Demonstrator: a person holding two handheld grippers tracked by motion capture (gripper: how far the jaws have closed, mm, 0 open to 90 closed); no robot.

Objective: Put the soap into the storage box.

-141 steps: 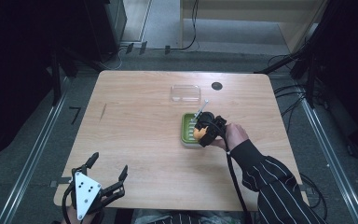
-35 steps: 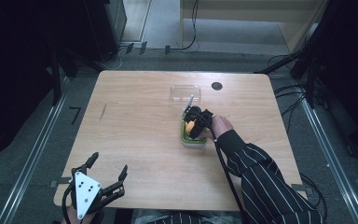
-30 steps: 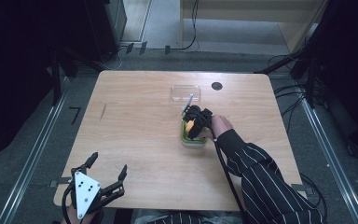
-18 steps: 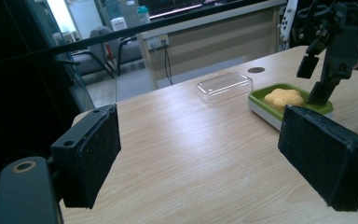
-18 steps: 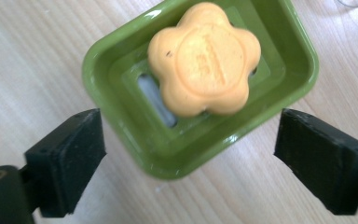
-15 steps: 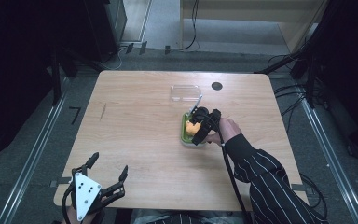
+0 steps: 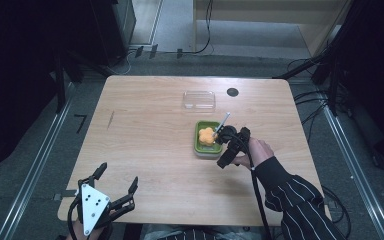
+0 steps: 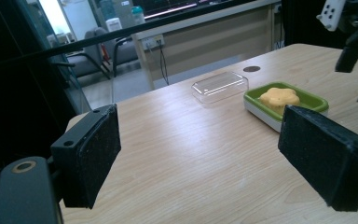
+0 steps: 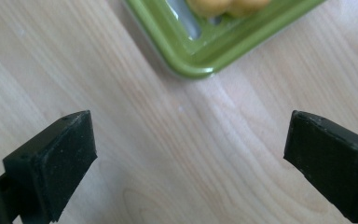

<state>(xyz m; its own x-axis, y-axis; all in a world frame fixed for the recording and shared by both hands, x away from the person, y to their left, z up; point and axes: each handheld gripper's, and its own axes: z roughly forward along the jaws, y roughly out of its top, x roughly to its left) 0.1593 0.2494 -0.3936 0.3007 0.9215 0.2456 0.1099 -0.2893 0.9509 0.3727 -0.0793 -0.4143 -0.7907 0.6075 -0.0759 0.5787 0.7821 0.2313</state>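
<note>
Your right gripper (image 7: 219, 142) had just spread its jaws, empty, beside the dish (image 7: 198, 146), leaving the soap (image 7: 207, 136) inside; your left gripper (image 7: 114, 186) sat spread, idle.

Orange piece (image 7: 207, 135) now in green tray (image 7: 198, 146), right gripper (image 9: 186, 154) jaws opened, withdrawn.

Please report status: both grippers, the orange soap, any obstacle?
Right gripper open, jaws just opened, nothing between. Left gripper open, idle. Orange flower-shaped soap lies in green rectangular dish. Clear plastic lid apart; no obstacle.
</note>
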